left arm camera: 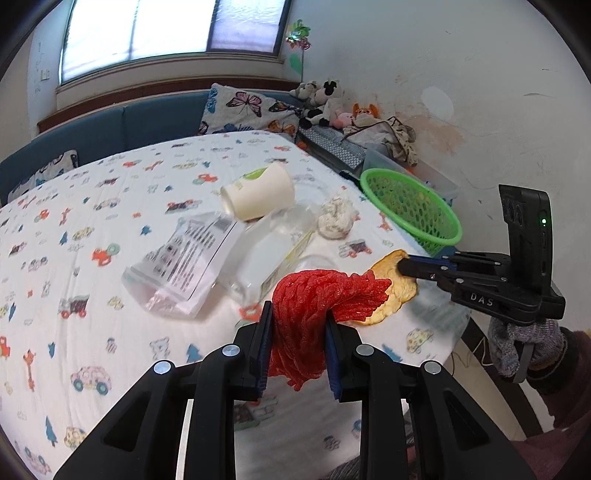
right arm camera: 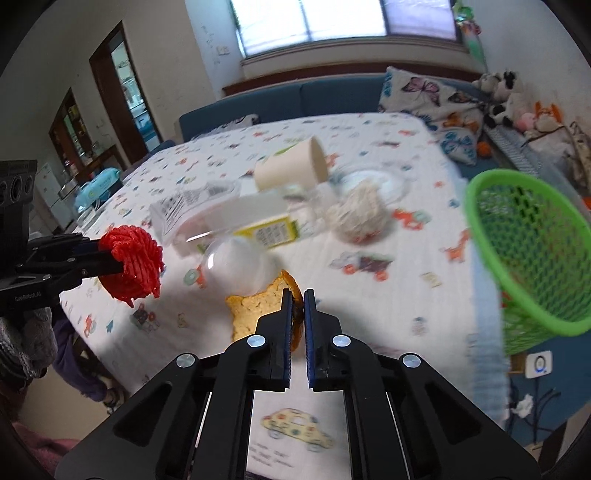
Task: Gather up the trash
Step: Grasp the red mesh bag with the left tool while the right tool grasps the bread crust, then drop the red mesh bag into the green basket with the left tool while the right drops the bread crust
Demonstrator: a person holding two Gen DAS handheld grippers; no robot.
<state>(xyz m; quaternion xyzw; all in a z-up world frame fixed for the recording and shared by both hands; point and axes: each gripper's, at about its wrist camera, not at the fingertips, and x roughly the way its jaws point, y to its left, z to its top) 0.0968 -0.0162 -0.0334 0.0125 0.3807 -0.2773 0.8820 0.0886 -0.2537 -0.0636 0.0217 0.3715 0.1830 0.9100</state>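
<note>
Perforated green plastic basket (left arm camera: 413,206), printed cloth (left arm camera: 110,206)

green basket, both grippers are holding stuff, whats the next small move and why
Probably carry the right gripper toward the green basket and release there. It is shut on the orange peel, held above the table, and the basket sits on its side. The left gripper, shut on the red mesh, can follow.

A lived-in home, a sitting or dining corner. Ahead of the tongs, a table (left arm camera: 110,206) under a child's cartoon-car cloth; beyond it a blue bench sofa (left arm camera: 122,125) beneath a window (left arm camera: 170,29), with a butterfly pillow (left arm camera: 251,110). Far right of the tongs, plush toys (left arm camera: 325,99) heaped by a stained wall. Off left, a doorway (right arm camera: 118,92) onto glass-fronted cabinets.
</note>
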